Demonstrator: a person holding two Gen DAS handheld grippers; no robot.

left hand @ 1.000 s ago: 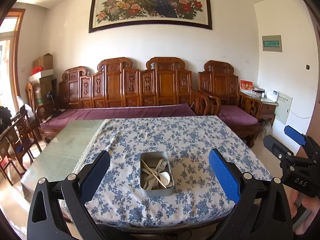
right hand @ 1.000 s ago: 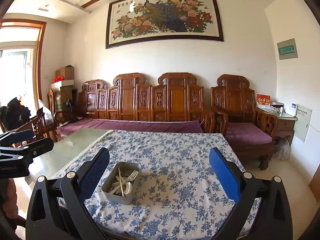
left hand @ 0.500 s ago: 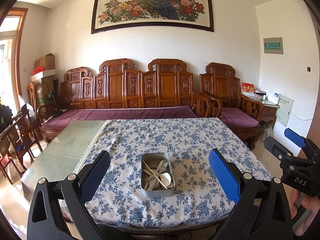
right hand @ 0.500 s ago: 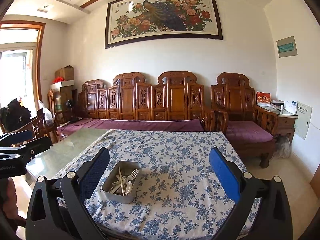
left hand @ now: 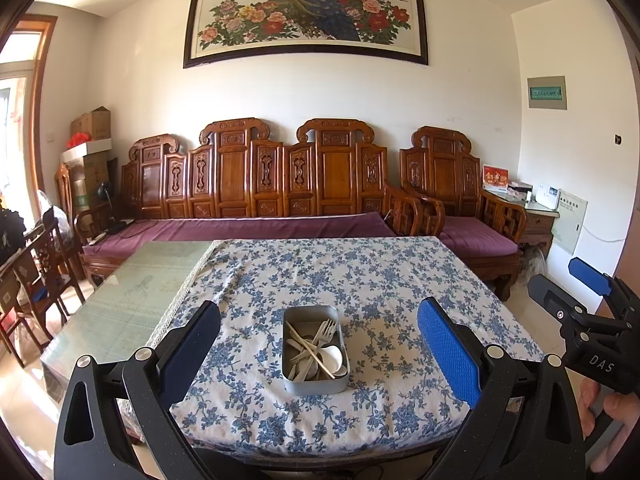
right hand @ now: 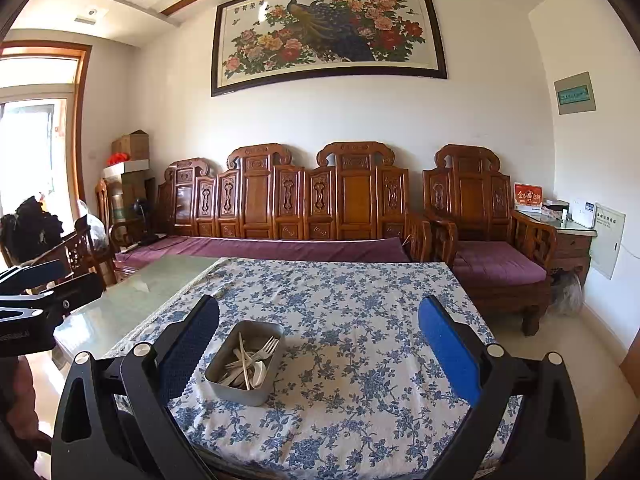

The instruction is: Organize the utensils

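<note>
Blue-padded and spread wide, your left gripper (left hand: 318,344) hung level above the near edge of the table (left hand: 120,312), holding nothing. Your right gripper (right hand: 318,344) matched that pose, jaws parted and empty, a little farther right; your hand (left hand: 612,416) showed on its handle in the left view. You had the metal tin (left hand: 316,384) on the flowered cloth (left hand: 360,280), centred between the left fingers but well ahead of them, and toward the left finger in the right view. Pale forks, spoons and chopsticks (left hand: 316,350) lay jumbled inside it.
</note>
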